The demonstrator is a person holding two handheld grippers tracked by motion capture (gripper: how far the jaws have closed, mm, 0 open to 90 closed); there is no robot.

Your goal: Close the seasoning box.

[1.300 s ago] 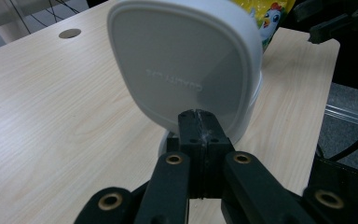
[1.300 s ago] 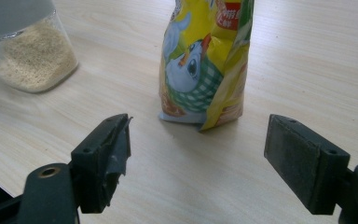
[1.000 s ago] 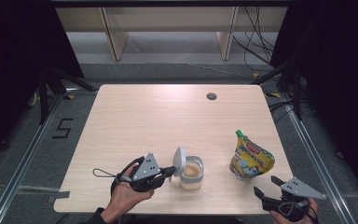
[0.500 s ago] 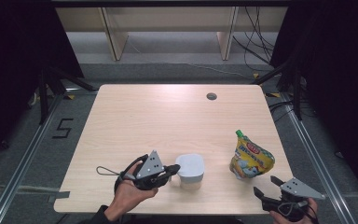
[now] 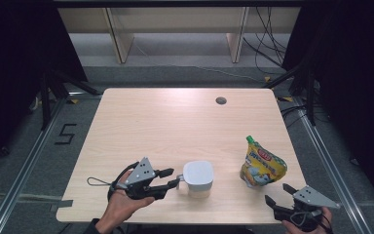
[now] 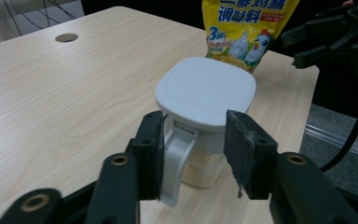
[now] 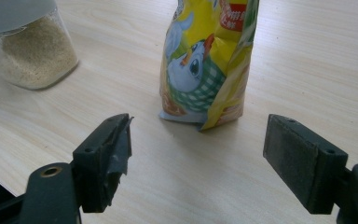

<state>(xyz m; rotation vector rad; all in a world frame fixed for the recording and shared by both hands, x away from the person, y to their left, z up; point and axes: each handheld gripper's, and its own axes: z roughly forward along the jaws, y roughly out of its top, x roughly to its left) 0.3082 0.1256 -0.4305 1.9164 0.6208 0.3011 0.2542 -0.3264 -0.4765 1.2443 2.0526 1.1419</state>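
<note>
Lid is down on the jar (image 5: 197, 178), near the front edge of the bench (image 5: 175, 122), with the pouch (image 5: 262, 165) standing upright to its right, apart from it. Granules fill the lower part of the jar (image 7: 32, 51).

Left gripper (image 5: 170, 178) sits at the jar's left side. Its jaws have just been opening: they now stand half apart and straddle the white lid tab (image 6: 179, 158). In the left gripper view the left pad looks to be against the tab and the right pad is clear of it, so I call that released, not gripped.

Right gripper (image 5: 278, 194) rests at the front right corner with its jaws wide and nothing between them, aimed at the pouch (image 7: 209, 60) and short of it.

My read of the step: let go of the closed lid and clear out.

- Back the left gripper straight away from the jar along the jaw line. No sideways sweep, since the tab sits between the pads and would drag the jar.
- Stay level so the lower pad edge doesn't catch the tab tip.
- Check the lid (image 6: 205, 91) is flush all round. From here it looks seated, though the far edge I can't confirm.
- Keep the right gripper parked until the left is clear.
</note>
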